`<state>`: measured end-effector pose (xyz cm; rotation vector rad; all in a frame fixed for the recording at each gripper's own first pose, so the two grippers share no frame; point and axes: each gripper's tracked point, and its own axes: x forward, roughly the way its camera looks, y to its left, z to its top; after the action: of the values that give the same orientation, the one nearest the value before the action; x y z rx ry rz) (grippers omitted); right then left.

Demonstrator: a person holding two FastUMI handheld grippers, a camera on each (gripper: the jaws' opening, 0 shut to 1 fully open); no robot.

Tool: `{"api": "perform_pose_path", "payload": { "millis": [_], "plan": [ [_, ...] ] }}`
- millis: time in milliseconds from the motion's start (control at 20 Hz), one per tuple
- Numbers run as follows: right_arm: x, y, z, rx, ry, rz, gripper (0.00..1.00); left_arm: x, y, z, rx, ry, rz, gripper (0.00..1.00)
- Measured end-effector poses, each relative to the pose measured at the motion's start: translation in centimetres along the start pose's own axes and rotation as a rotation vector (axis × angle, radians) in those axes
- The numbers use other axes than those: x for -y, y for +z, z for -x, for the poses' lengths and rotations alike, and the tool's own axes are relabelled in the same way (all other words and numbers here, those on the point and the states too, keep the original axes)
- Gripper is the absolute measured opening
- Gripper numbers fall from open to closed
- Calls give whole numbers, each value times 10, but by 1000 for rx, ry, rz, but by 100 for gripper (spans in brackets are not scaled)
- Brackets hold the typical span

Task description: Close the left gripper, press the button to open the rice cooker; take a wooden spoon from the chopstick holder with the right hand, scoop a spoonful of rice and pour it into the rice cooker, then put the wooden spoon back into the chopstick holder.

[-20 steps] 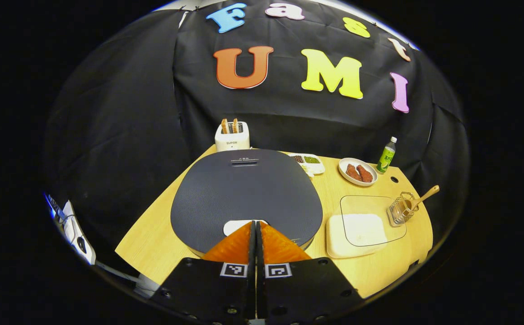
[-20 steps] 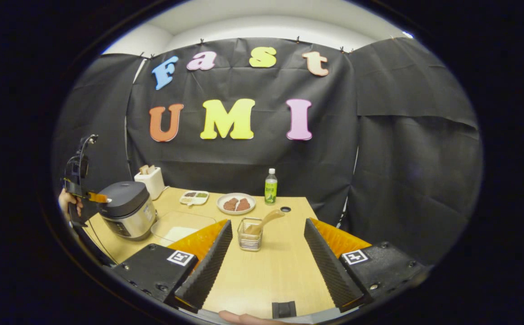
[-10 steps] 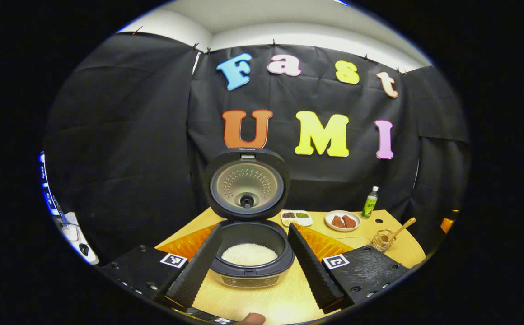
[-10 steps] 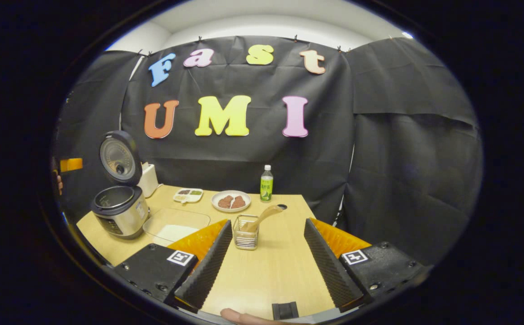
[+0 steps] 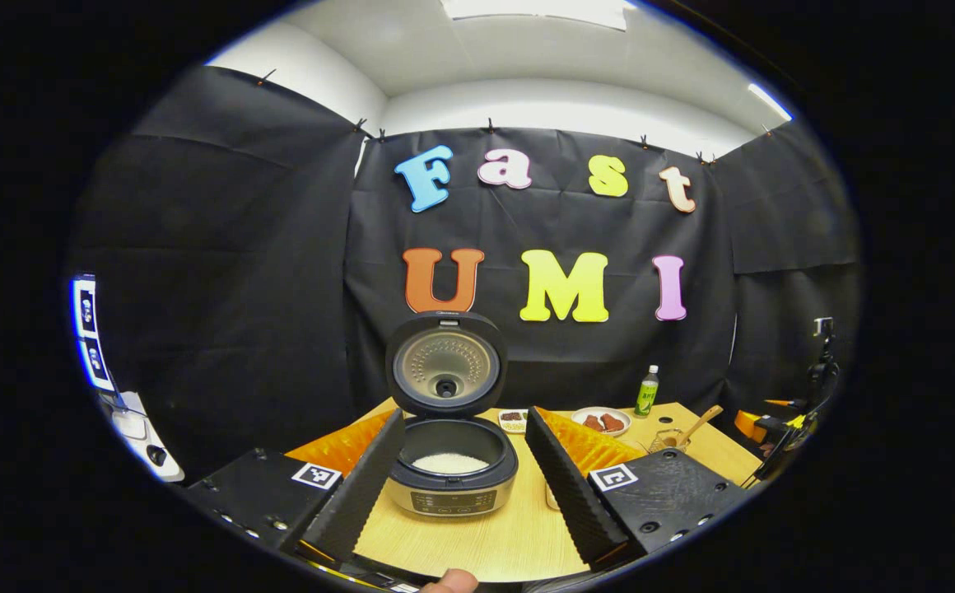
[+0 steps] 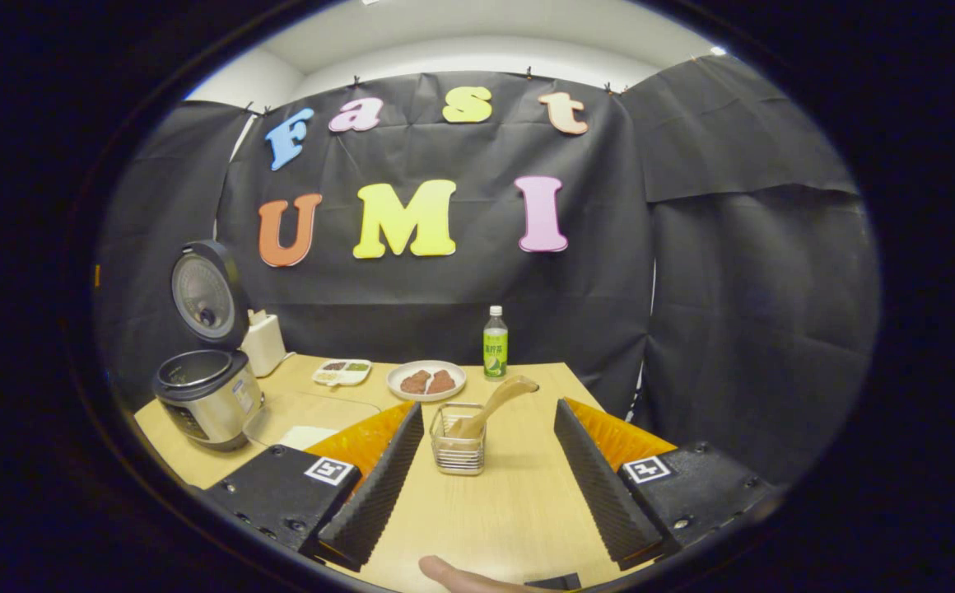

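The rice cooker (image 5: pixel 451 482) stands open, its lid (image 5: pixel 444 366) upright and white rice showing in the pot. My left gripper (image 5: pixel 464 413) is open and held back from the cooker, which sits framed between its fingers. In the right gripper view the cooker (image 6: pixel 207 395) is at the far left. A wooden spoon (image 6: pixel 496 399) leans in the wire chopstick holder (image 6: pixel 458 430), handle pointing up and right. My right gripper (image 6: pixel 487 406) is open, just short of the holder, touching nothing. A clear lidded tray of rice (image 6: pixel 305 420) lies between the cooker and the holder.
On the wooden table (image 6: pixel 510 511) toward the back stand a white toaster (image 6: pixel 263 342), a small divided dish (image 6: pixel 342 372), a plate of meat (image 6: pixel 426 380) and a green bottle (image 6: pixel 494 344). A thumb (image 6: pixel 453 572) shows at the bottom edge.
The cooker lid has sprung up. My left gripper, shut over the closed lid a second ago, has opened and drawn back from the cooker. My right gripper has edged closer to the chopstick holder.
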<state>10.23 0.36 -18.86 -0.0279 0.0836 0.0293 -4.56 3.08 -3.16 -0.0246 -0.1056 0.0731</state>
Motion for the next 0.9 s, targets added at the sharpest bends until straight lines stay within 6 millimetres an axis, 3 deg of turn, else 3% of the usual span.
{"api": "perform_pose_path", "payload": {
  "millis": [100, 250, 300, 400, 450, 500, 550, 700, 800, 850, 900],
  "plan": [
    [3, -4, -16, 30, -31, 1, 94, 9, -3, 16, 17, -31, 23, 94],
    [4, -23, -41, 11, -45, 1, 95, 11, -10, 29, 15, -50, 50, 94],
    [4, -27, -49, 5, -45, -7, 100, 12, -13, 32, 18, -49, 45, 94],
    [3, -26, -71, 28, -34, -24, 95, 12, -18, 38, 16, -45, 20, 94],
    [6, -27, -84, 38, -44, -21, 100, 17, -21, 42, 17, -51, -5, 94],
    [12, -30, -97, 36, -68, -14, 92, 19, -24, 46, 26, -50, -17, 94],
    [15, -36, -108, 20, -88, -14, 99, 22, -29, 50, 25, -47, -22, 94],
    [12, -56, -137, -56, -94, -27, 98, 31, -51, 58, -11, -61, -2, 94],
    [8, -51, -154, -49, -70, -54, 98, 31, -65, 61, -44, -66, 21, 94],
    [13, -55, -164, -67, -83, -83, 88, 32, -72, 59, -68, -66, 22, 94],
    [9, -59, -171, -97, -61, -128, 89, 30, -80, 58, -99, -63, 11, 94]
  ]
}}
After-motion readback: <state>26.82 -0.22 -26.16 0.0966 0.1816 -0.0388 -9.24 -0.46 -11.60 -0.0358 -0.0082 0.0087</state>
